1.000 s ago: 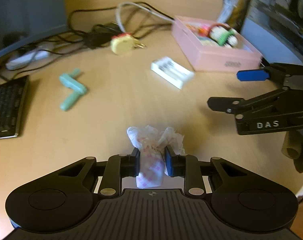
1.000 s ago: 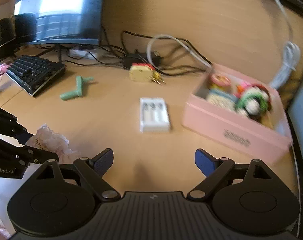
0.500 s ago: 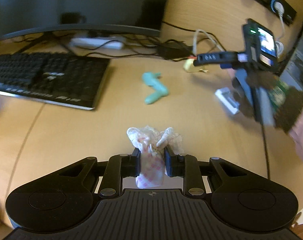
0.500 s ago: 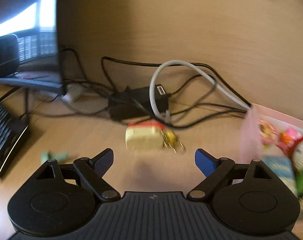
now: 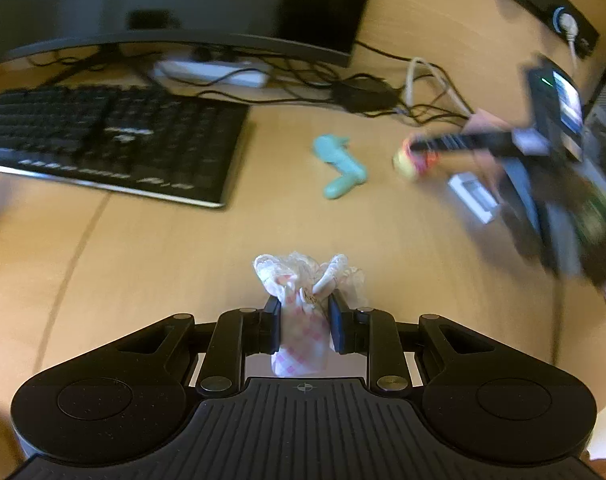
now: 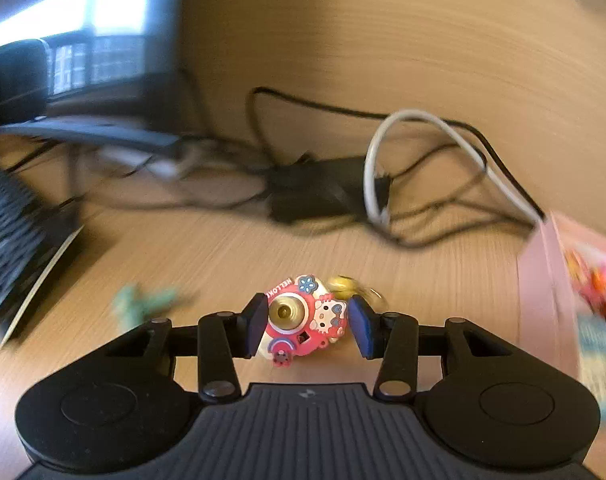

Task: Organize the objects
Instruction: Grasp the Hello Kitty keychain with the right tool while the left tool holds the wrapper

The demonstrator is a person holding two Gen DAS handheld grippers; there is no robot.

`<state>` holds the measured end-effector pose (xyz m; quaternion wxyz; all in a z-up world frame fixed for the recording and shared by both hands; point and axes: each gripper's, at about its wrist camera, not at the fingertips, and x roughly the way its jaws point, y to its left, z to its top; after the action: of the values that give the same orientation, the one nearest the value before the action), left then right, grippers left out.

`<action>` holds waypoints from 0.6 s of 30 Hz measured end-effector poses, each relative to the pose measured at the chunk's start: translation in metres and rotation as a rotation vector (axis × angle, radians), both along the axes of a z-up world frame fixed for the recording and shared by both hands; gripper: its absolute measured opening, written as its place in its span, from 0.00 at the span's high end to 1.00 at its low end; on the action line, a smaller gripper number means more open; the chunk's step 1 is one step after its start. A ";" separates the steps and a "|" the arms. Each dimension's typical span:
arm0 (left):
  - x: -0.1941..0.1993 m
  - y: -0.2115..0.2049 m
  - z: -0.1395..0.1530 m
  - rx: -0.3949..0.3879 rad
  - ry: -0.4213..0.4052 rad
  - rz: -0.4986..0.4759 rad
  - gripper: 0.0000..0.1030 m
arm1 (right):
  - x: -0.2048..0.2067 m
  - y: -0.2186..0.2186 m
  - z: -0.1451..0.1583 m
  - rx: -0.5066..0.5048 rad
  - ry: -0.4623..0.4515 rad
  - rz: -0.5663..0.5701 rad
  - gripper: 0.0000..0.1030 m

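My left gripper (image 5: 305, 320) is shut on a pink-and-white checked cloth pouch (image 5: 301, 346) with a lace top, held just above the wooden desk (image 5: 143, 264). In the right wrist view, a pink camera-shaped charm (image 6: 327, 314) with a gold lens, a cat face and a gold chain sits between the blue pads of my right gripper (image 6: 307, 320). The jaws are closing and both pads touch its sides. From the left wrist view the right gripper (image 5: 427, 148) is a blurred shape at the right, with the charm (image 5: 407, 160) at its tips.
A pink box (image 6: 543, 280) with toys stands at the right. A teal plastic piece (image 5: 341, 166) and a white battery case (image 5: 473, 196) lie mid-desk. A black keyboard (image 5: 103, 148), a monitor foot and tangled cables with a power adapter (image 6: 323, 192) fill the back.
My right gripper moved forward over the charm and its jaws came in from wide apart onto it. The left gripper swung left, still gripping the pouch.
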<state>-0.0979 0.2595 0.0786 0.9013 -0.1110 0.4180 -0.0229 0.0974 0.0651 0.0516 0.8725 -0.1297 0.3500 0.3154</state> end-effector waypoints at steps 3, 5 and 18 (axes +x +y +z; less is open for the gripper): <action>0.014 -0.015 -0.008 -0.041 0.005 -0.050 0.74 | -0.035 -0.047 0.000 0.041 0.105 0.036 0.57; 0.023 -0.028 -0.013 -0.068 0.009 -0.078 0.74 | -0.050 -0.084 0.001 0.057 0.152 0.013 0.54; 0.066 -0.100 -0.009 -0.023 0.017 -0.031 0.74 | -0.109 -0.168 0.012 0.019 0.089 -0.116 0.22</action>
<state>-0.0321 0.1593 0.0692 0.8961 -0.1150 0.4268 -0.0409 -0.0111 -0.1031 0.0634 0.8740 -0.0869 0.3922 0.2733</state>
